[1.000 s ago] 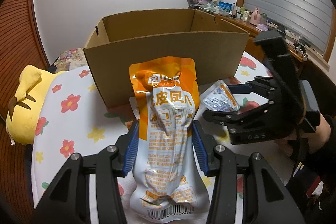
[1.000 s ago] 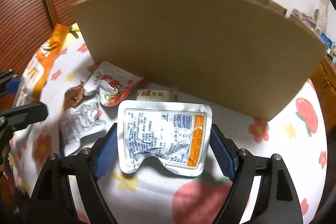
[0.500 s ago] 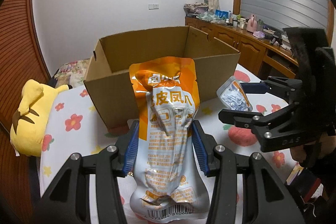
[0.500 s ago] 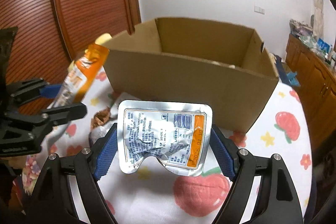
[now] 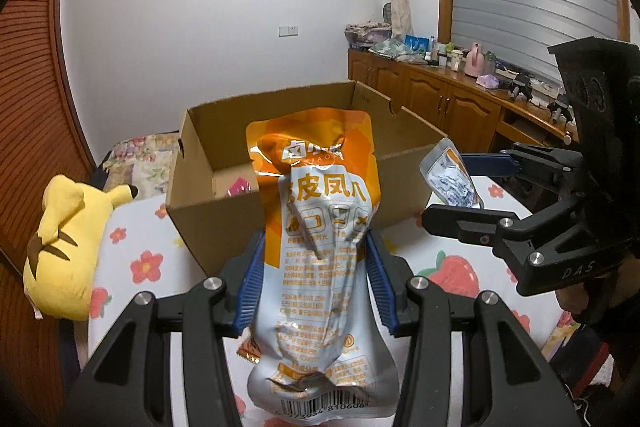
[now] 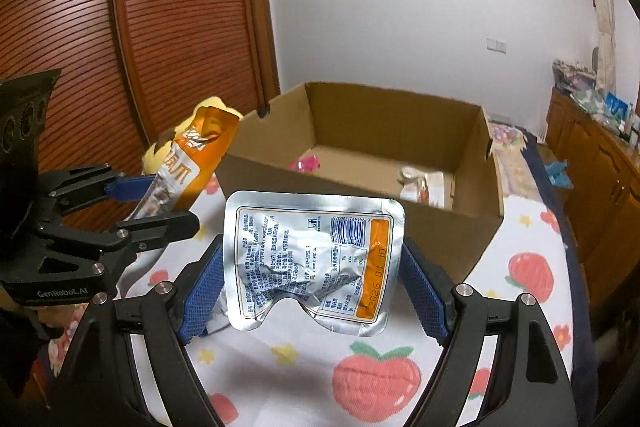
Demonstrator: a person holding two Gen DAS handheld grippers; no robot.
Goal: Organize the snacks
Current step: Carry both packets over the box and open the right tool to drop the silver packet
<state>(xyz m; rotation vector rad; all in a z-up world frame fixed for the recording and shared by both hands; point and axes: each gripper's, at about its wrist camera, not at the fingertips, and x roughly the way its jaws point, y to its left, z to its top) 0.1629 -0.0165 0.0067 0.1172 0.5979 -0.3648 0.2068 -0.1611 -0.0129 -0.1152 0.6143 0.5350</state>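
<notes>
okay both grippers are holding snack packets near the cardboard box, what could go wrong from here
The left gripper pinches the tall orange snack pouch low down, so its floppy top might catch the cardboard box wall. The right gripper with the silver foil packet is close beside; the two could bump over the opening.

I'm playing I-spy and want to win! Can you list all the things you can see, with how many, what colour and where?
Cardboard box: one, brown, open, on the bed.
Orange snack bag: one, orange and white, held up by the left gripper.
Silver snack pouch: one, silver with an orange strip, held by the right gripper.
Pink packet: one, inside the box.
Pale packets: count unclear, inside the box, right side.
Plush toy: one, yellow, left of the box.
Bedsheet: one, white with flowers and strawberries.
Cabinet: one, brown wood, cluttered top, by the window.
Left gripper: black, blue pads.
Right gripper: black, blue pads.
</notes>
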